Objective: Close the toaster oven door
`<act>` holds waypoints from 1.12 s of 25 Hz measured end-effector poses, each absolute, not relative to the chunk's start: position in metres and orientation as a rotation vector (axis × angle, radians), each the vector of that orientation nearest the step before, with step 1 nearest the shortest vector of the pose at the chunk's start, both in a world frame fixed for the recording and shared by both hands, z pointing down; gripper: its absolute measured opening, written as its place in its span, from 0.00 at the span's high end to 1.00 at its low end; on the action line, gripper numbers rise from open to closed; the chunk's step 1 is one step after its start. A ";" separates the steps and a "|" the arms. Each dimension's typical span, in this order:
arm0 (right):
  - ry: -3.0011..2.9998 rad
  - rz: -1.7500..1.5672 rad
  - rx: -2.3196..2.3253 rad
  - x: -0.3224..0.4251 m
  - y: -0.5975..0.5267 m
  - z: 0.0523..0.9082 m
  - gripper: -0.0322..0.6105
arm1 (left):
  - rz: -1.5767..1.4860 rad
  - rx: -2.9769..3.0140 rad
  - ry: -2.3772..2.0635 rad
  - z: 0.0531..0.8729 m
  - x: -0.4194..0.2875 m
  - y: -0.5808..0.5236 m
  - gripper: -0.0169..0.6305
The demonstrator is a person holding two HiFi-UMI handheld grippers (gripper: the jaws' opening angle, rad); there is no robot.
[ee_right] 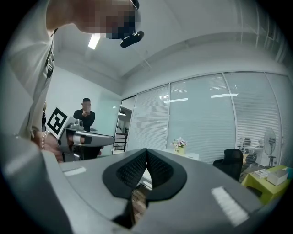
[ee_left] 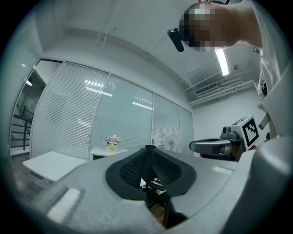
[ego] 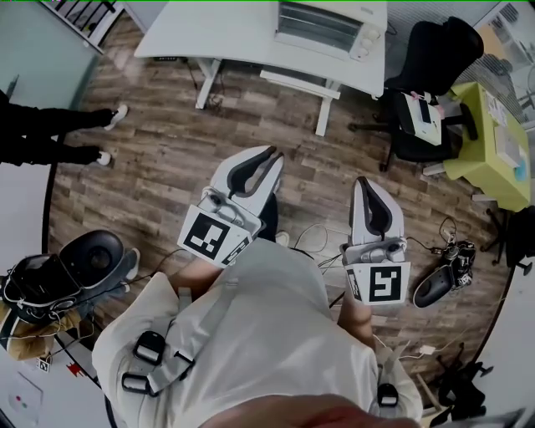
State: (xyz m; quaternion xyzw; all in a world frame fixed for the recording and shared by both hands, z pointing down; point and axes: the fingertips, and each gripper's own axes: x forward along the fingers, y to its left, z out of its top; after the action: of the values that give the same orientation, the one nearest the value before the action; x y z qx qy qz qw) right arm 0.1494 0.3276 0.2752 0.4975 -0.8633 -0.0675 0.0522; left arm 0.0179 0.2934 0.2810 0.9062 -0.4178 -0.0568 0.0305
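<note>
Left gripper [ego: 266, 155] and right gripper [ego: 365, 185] hover closed and empty over the floor [ego: 167, 150]. Toaster oven [ego: 326, 25] sits well apart, at the surface's [ego: 217, 33] right end.

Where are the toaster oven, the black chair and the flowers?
toaster oven [ego: 319, 25], head view, on its glass door.
black chair [ego: 439, 50], head view, on its backrest.
flowers [ee_left: 111, 140], left gripper view, on the blooms.

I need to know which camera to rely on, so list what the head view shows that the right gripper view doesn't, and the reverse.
Head view only: the toaster oven, sitting on a white table. Right gripper view only: a flower pot, a standing fan, a ceiling light. Both: the shut, empty right tool, the left tool, the black chair, the green table.
</note>
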 end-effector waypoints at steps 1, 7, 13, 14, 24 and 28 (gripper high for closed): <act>-2.622 -0.205 1.514 0.149 0.322 0.276 0.94 | -0.179 2.794 -1.285 0.281 0.018 0.287 0.90; -2.609 -0.211 1.517 0.146 0.273 0.277 0.94 | -0.173 2.803 -1.270 0.284 0.016 0.236 0.90; -2.606 -0.215 1.511 0.142 0.222 0.276 0.94 | -0.180 2.799 -1.265 0.284 0.013 0.184 0.90; -2.605 -0.216 1.510 0.142 0.213 0.275 0.94 | -0.181 2.800 -1.265 0.284 0.014 0.174 0.90; -2.600 -0.219 1.497 0.131 0.119 0.274 0.94 | -0.179 2.805 -1.238 0.284 0.011 0.080 0.90; -2.596 -0.226 1.498 0.126 0.082 0.274 0.94 | -0.166 2.802 -1.230 0.288 0.007 0.043 0.90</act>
State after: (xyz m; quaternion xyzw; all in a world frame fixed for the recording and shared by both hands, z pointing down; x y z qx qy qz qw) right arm 0.1262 0.0822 0.2735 0.4973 -0.8617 -0.0749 0.0676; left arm 0.0072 0.0429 0.2875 0.9137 -0.4010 -0.0541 0.0384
